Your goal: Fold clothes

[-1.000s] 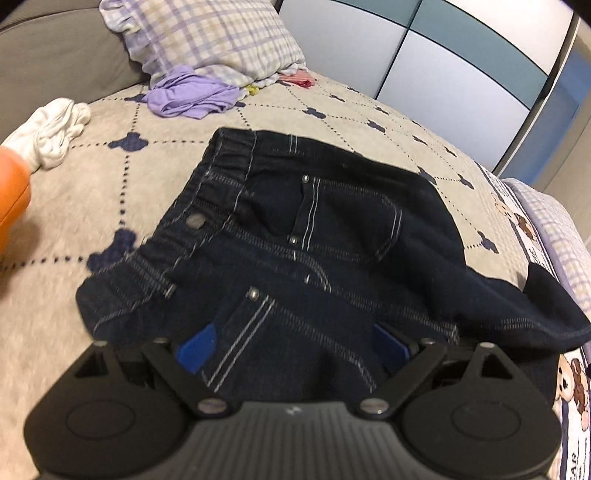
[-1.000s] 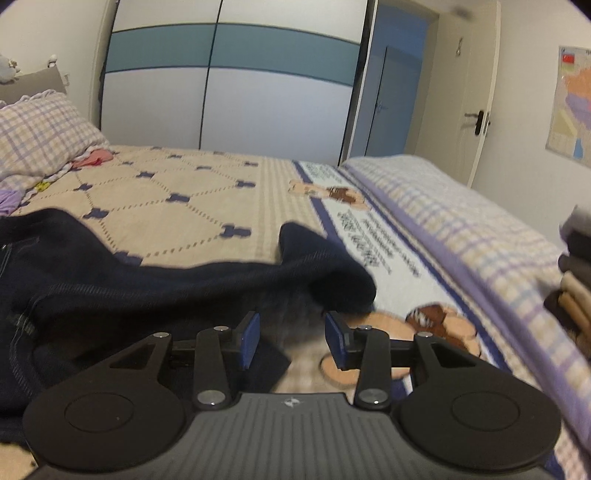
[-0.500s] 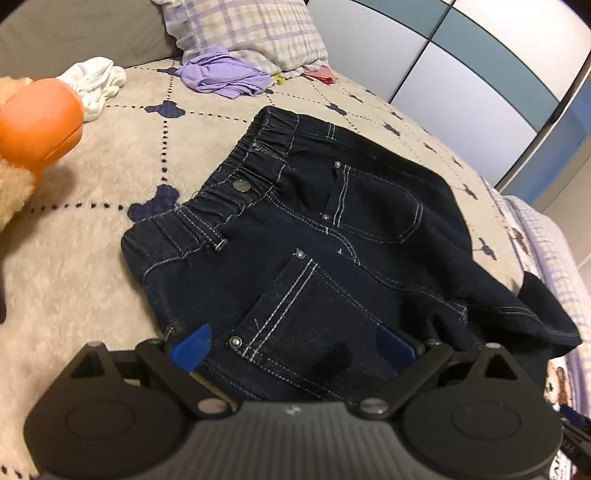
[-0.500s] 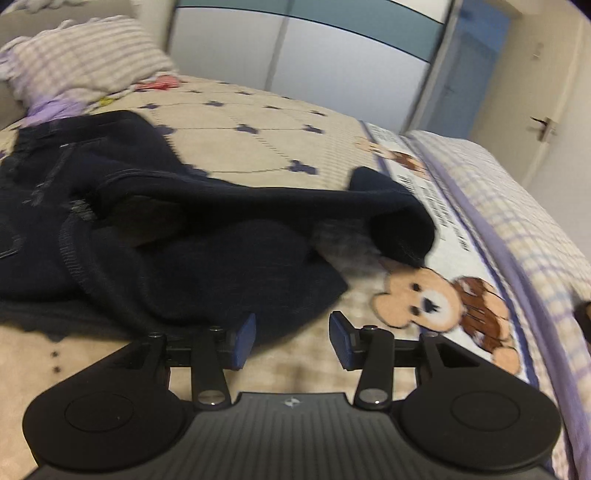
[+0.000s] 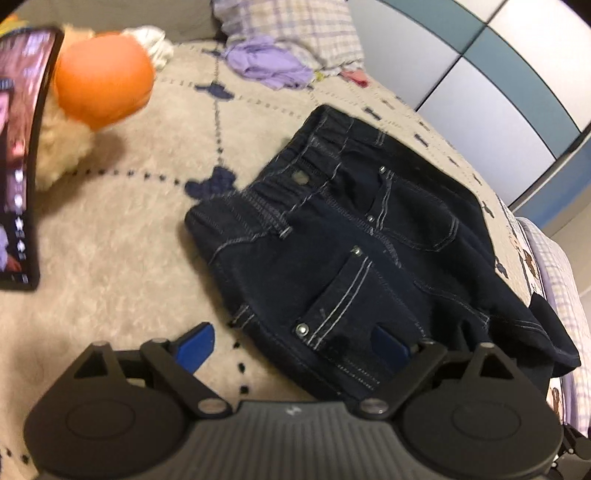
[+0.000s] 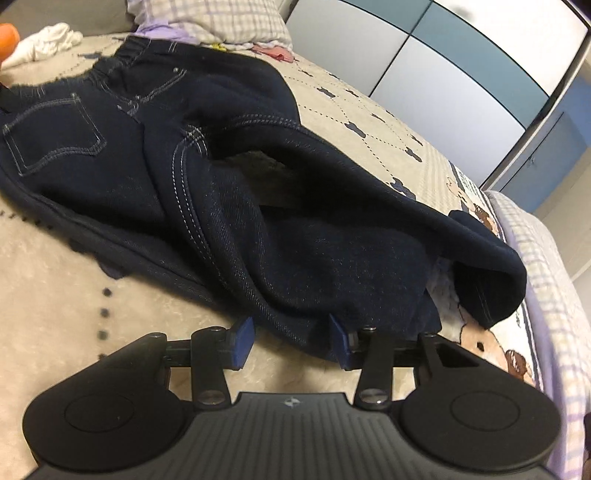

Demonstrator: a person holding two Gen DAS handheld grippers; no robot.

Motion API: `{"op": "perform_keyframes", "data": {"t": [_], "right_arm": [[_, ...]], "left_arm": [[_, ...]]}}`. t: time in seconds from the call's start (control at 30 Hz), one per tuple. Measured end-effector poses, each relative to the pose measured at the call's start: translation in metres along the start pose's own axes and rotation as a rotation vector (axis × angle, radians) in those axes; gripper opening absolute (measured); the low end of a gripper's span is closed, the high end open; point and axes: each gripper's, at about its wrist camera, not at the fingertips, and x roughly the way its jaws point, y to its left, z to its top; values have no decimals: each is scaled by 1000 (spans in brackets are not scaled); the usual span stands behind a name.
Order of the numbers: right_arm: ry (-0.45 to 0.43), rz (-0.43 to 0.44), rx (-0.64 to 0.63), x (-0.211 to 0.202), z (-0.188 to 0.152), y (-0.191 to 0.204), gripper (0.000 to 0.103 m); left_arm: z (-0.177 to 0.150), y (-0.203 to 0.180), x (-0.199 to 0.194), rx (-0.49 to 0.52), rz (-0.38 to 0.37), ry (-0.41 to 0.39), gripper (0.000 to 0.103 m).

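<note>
Dark denim jeans [image 5: 369,236], thick, limp yet grippy: best pinched at seamed side edge; left gripper [image 5: 291,343] wide but closing around the edge, right gripper [image 6: 291,341] half-spread at the leg, pinching nothing.

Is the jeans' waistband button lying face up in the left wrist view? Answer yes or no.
Yes, the metal button shows on the gathered waistband of the jeans.

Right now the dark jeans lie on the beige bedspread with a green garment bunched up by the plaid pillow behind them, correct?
Not quite: the garment bunched by the plaid pillow is purple, not green, as the left wrist view shows. The dark jeans do lie on the beige bedspread.
</note>
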Motion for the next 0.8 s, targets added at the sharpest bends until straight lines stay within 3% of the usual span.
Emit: {"op": "perform_keyframes", "data": {"t": [0.07, 0.13, 0.33, 0.47, 0.57, 0.8], "right_arm": [[-3, 3, 1, 1, 2, -1, 39], [-14, 24, 27, -3, 4, -5, 20], [-110, -27, 101, -23, 13, -13, 9], [-214, -91, 180, -39, 19, -23, 7], [-277, -136, 214, -49, 25, -26, 7], [-438, -221, 188, -87, 32, -15, 7]], "left_arm": [[-1, 1, 4, -14, -15, 14, 82], [-1, 0, 5, -8, -20, 9, 80], [-4, -2, 7, -8, -16, -2, 66], [-2, 1, 6, -18, -9, -9, 50], [-1, 3, 6, -14, 8, -3, 28], [-3, -3, -5, 18, 36, -69, 10]]}}
